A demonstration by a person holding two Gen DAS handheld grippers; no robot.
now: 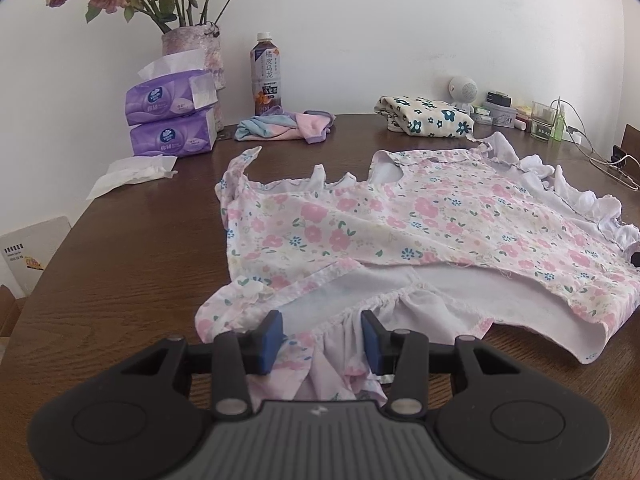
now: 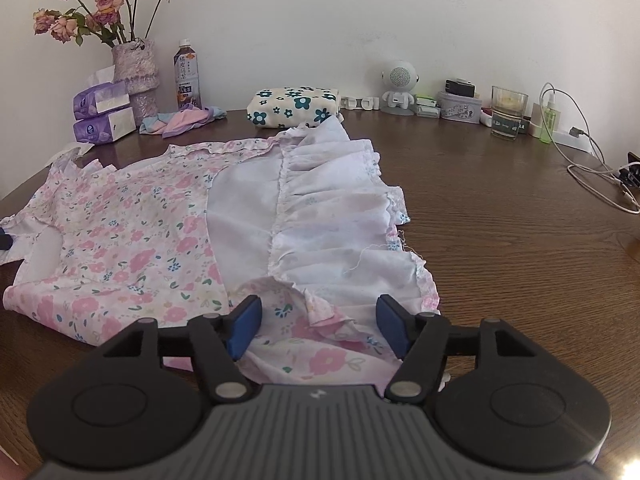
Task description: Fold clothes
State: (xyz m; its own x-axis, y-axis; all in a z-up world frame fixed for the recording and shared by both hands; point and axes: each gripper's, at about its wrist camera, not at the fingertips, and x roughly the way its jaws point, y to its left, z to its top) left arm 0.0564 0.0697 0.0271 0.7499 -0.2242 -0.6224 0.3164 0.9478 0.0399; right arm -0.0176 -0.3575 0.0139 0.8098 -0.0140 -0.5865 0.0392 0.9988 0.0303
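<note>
Now the wooden table (image 2: pixel 500 216) carries the pink floral dress (image 2: pixel 152 236), spread flat across its middle with one side already turned over so the white lining and gathered ruffle face up. Behind it sit a folded flowered garment (image 2: pixel 294 106), tissue packs (image 1: pixel 170 116) and a bottle (image 1: pixel 266 76), all well apart from the work. To do this fold well, I judge both near edges should be taken evenly and carried together, keeping the hem straight and the ruffle from bunching. The right gripper (image 2: pixel 320 328) angles down over the near hem, jaws wide, cloth lying between them unpinched. The left gripper (image 1: pixel 322 342) tilts down likewise; its jaws stand apart astride the gathered edge, pads not pressing it.
</note>
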